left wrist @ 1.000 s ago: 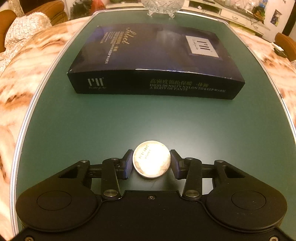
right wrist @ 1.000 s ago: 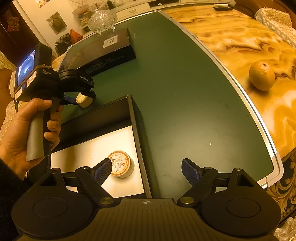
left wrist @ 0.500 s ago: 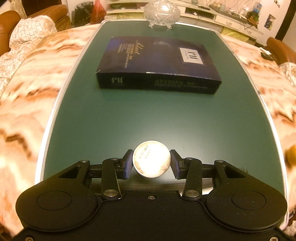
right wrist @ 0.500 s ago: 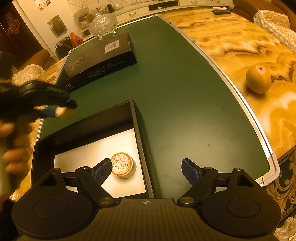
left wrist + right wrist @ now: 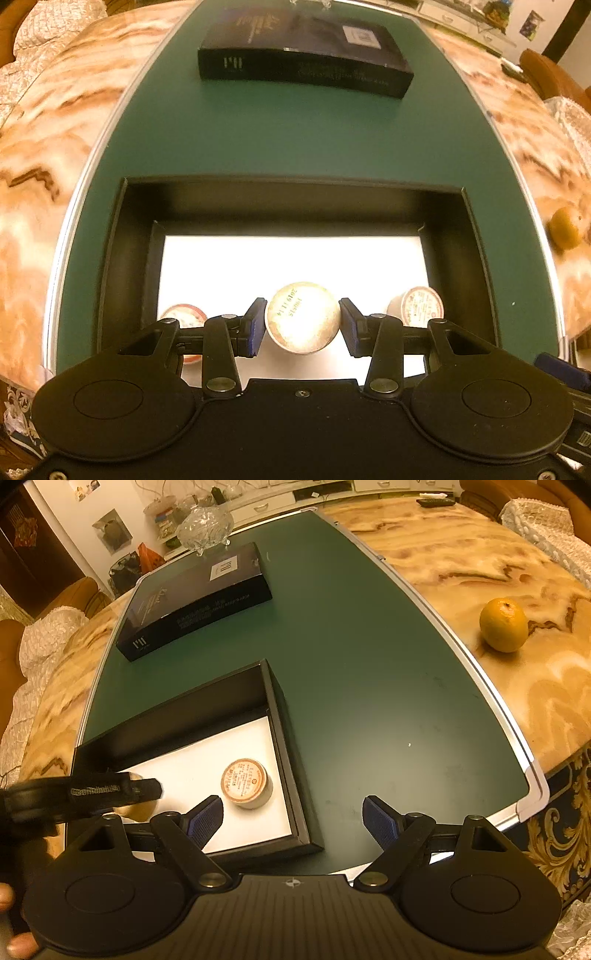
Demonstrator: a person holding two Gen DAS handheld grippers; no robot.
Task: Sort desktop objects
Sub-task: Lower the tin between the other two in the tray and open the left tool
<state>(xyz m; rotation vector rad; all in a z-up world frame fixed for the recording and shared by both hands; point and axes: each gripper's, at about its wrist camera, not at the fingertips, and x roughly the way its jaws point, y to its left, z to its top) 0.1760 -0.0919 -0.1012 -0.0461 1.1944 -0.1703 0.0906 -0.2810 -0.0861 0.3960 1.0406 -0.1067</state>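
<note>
The left claw (image 5: 302,324) is clamping a small round tin (image 5: 302,318) between its blue pads, one pad pressing on each side, and the tin's pale face with its stamped digits is turning up toward the camera. Claw and tin are hanging over the open black box (image 5: 295,192), above the near part of its white floor. Down on that floor, another round tin (image 5: 419,307) is lying just to the right of the clamped one, past the right finger, and a third, red-rimmed tin (image 5: 183,314) is peeking out behind the left finger.

From the right wrist view, the right claw (image 5: 293,818) is standing wide apart with nothing between its fingers, hovering over the box's near right corner and the green mat (image 5: 369,686). The tin with the orange label (image 5: 246,782) is sitting just beyond its left fingertip, not touching it. The left claw is showing at the left edge as a blurred dark shape.

Farther back on the mat, a closed dark box (image 5: 195,602) is lying well apart from the open one. An orange (image 5: 503,624) is resting on the marble table (image 5: 480,554), off the mat to the right.
</note>
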